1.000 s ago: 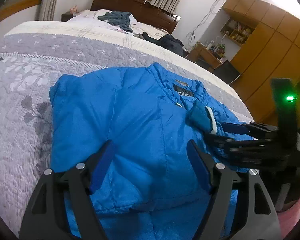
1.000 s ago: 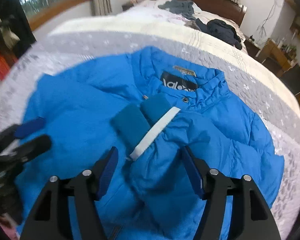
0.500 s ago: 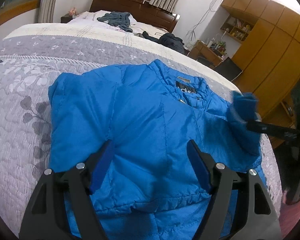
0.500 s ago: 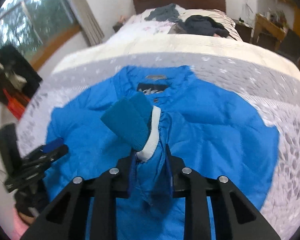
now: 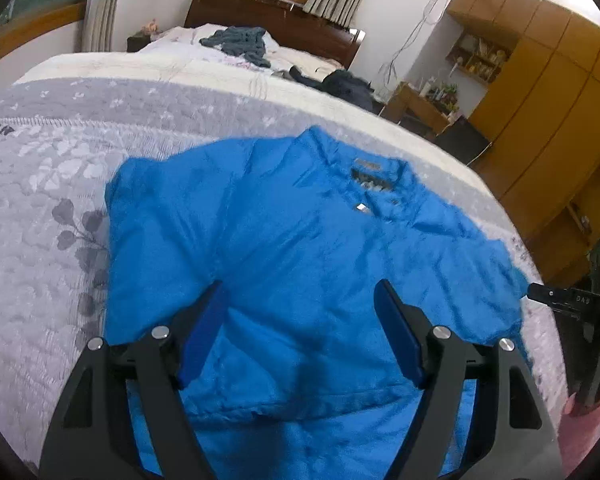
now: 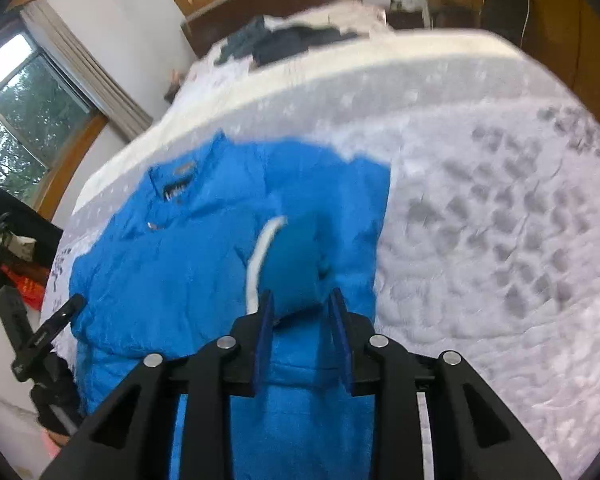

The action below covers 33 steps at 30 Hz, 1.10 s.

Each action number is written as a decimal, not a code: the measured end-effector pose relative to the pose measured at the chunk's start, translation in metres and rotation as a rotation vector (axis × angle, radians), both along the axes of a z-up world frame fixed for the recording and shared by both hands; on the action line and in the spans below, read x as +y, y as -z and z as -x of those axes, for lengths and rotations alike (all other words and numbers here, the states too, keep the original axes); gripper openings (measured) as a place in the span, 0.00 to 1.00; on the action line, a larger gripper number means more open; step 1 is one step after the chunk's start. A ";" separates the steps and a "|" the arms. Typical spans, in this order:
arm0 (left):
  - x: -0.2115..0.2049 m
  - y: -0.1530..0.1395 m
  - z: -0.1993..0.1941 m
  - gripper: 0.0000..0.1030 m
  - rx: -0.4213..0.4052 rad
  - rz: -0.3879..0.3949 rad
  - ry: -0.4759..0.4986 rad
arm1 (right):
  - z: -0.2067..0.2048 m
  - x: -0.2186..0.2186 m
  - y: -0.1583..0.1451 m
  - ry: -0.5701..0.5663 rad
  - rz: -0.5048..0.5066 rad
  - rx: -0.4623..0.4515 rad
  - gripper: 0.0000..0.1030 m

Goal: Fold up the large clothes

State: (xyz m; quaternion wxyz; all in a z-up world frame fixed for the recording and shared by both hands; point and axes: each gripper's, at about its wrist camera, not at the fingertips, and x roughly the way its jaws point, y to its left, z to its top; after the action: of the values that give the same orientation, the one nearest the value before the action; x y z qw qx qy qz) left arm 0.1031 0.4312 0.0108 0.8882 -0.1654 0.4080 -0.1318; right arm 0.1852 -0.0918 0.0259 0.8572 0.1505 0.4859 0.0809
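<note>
Sleeve step right now: the right gripper (image 6: pixel 300 320) is clenched on the teal knit cuff (image 6: pixel 296 268) with its white band, holding the sleeve out toward the jacket's right edge. The left gripper (image 5: pixel 300 332) hovers wide open and empty over the hem. The blue puffer jacket (image 5: pixel 300 248) lies face up on the grey quilted bed (image 5: pixel 32 240), collar pointing at the headboard (image 5: pixel 276 20), with 2 piles of dark clothes (image 5: pixel 236 40) back there. Compared with 1 s ago the cuff is gone from the chest and has been dragged sideways, and the gripper has closed. Next move probably needs the sleeve laid flat and straight before any fold.
</note>
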 end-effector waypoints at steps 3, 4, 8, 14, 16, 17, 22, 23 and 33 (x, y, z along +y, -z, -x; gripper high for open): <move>-0.012 -0.014 0.007 0.74 -0.036 -0.014 0.030 | 0.000 0.019 -0.019 -0.062 0.012 -0.068 0.29; -0.016 -0.016 0.008 0.75 -0.042 -0.016 0.040 | -0.004 0.026 -0.019 -0.084 0.015 -0.068 0.30; -0.030 -0.009 0.008 0.75 -0.022 -0.040 0.077 | -0.020 0.051 -0.003 -0.140 0.029 -0.025 0.30; -0.021 0.016 -0.003 0.75 0.029 -0.045 0.068 | -0.026 0.038 0.029 -0.082 0.071 0.015 0.29; -0.021 0.019 -0.004 0.75 0.030 -0.049 0.070 | -0.027 0.034 0.041 -0.085 0.041 0.030 0.29; -0.022 0.020 -0.004 0.75 0.028 -0.055 0.069 | -0.027 0.033 0.045 -0.089 0.034 0.029 0.29; -0.025 0.025 -0.004 0.75 0.023 -0.086 0.069 | -0.029 0.033 0.054 -0.084 0.013 0.021 0.29; -0.026 0.025 -0.004 0.75 0.023 -0.091 0.068 | -0.030 0.034 0.053 -0.085 0.015 0.021 0.30; 0.001 -0.019 0.063 0.78 0.038 -0.074 0.100 | 0.053 0.014 0.003 -0.187 -0.025 -0.120 0.54</move>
State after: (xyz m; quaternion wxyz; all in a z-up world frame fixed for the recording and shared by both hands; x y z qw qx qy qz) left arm 0.0399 0.4320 0.0301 0.8782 -0.1146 0.4369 -0.1575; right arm 0.1319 -0.0779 0.0231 0.8716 0.1098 0.4444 0.1755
